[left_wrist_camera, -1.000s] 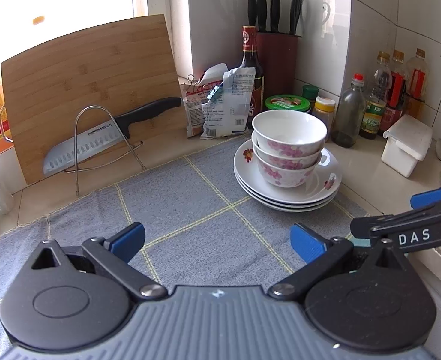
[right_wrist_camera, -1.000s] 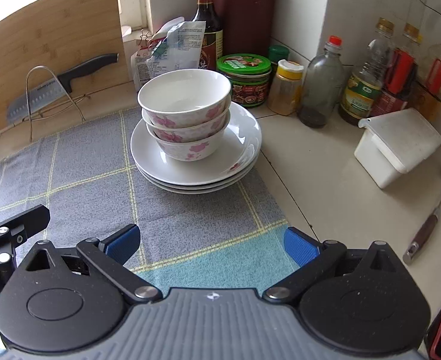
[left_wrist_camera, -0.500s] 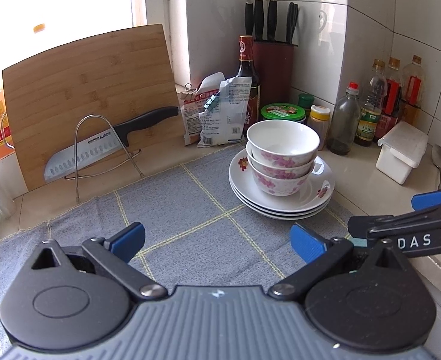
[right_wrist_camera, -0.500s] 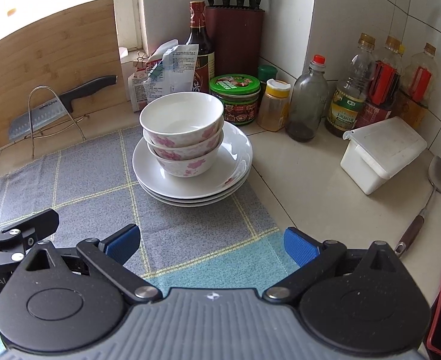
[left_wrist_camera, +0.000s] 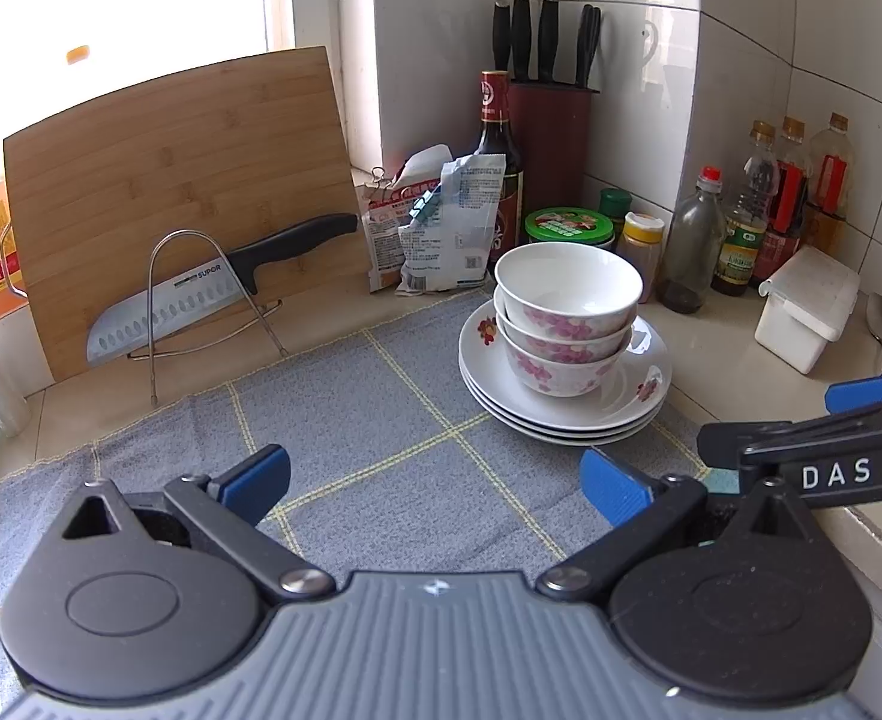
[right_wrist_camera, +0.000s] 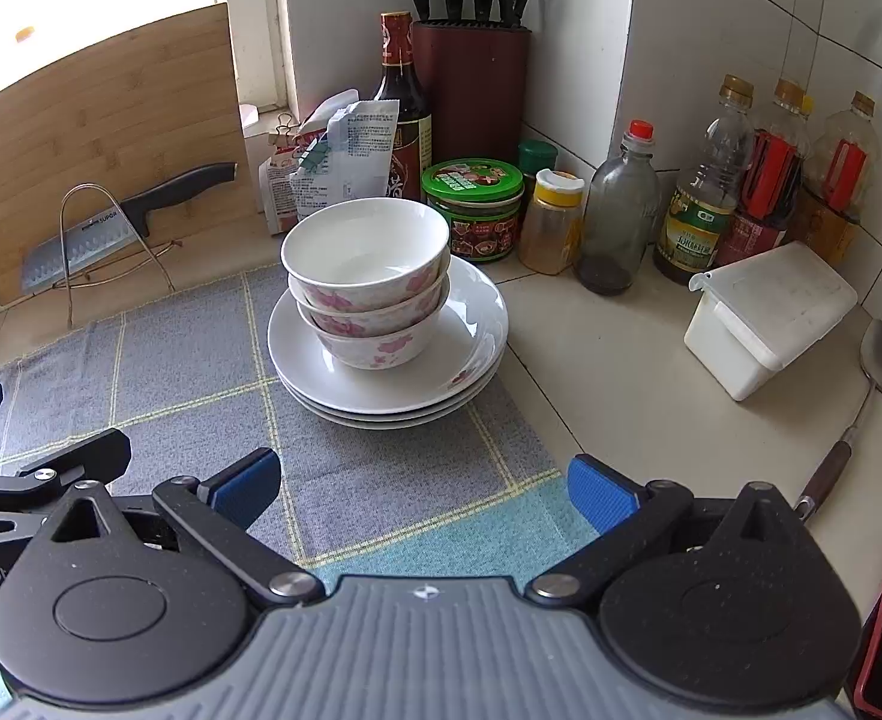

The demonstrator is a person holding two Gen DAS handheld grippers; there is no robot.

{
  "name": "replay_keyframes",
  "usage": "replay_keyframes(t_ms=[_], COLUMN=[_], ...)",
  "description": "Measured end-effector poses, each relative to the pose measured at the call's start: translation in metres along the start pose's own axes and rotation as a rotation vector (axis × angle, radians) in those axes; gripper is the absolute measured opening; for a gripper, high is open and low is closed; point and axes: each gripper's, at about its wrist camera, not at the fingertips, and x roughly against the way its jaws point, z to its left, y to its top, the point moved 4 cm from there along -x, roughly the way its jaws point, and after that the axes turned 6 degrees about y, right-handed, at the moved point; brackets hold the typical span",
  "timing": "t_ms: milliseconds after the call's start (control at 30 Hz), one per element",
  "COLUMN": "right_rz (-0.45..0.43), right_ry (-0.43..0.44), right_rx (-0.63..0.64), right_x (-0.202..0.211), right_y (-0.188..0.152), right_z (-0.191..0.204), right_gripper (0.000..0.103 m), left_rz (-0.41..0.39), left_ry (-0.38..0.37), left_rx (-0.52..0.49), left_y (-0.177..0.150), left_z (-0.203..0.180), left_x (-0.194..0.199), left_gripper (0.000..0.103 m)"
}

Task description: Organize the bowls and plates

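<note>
Three white bowls with pink flowers [left_wrist_camera: 567, 306] [right_wrist_camera: 369, 276] are nested in a stack on three stacked white plates [left_wrist_camera: 639, 402] [right_wrist_camera: 483, 324], at the far right of a grey checked cloth [left_wrist_camera: 345, 414] [right_wrist_camera: 159, 360]. My left gripper [left_wrist_camera: 435, 480] is open and empty, low over the cloth, short of the stack. My right gripper [right_wrist_camera: 423, 486] is open and empty, also short of the stack. The right gripper's finger shows in the left wrist view [left_wrist_camera: 861, 396]. The left gripper's finger shows in the right wrist view [right_wrist_camera: 51, 462].
A bamboo cutting board [left_wrist_camera: 183, 180] and a knife on a wire rack [left_wrist_camera: 189, 294] stand at the back left. A knife block [left_wrist_camera: 552, 144], bottles [right_wrist_camera: 699, 210], jars [right_wrist_camera: 477, 204], a white lidded box [right_wrist_camera: 765, 312] and a spatula [right_wrist_camera: 879, 366] crowd the back right.
Both grippers have pulled back and risen from the stack, which looks smaller and farther now. The bowls and plates have not moved. Both grippers stay open.
</note>
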Motion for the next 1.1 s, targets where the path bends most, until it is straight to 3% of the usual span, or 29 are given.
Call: replay_keyframes(t_ms=[1100], right_rz=[0.000], right_ry=[-0.001], right_rx=[0.004], right_x=[0.0001], right_y=[0.0014], right_z=[0.0024], right_gripper=[0.103], left_rz=[-0.003], left_ry=[-0.001], left_rx=[0.005], left_y=[0.0009], left_z=[0.0042], left_x=[0.0000], left_gripper=[0.102])
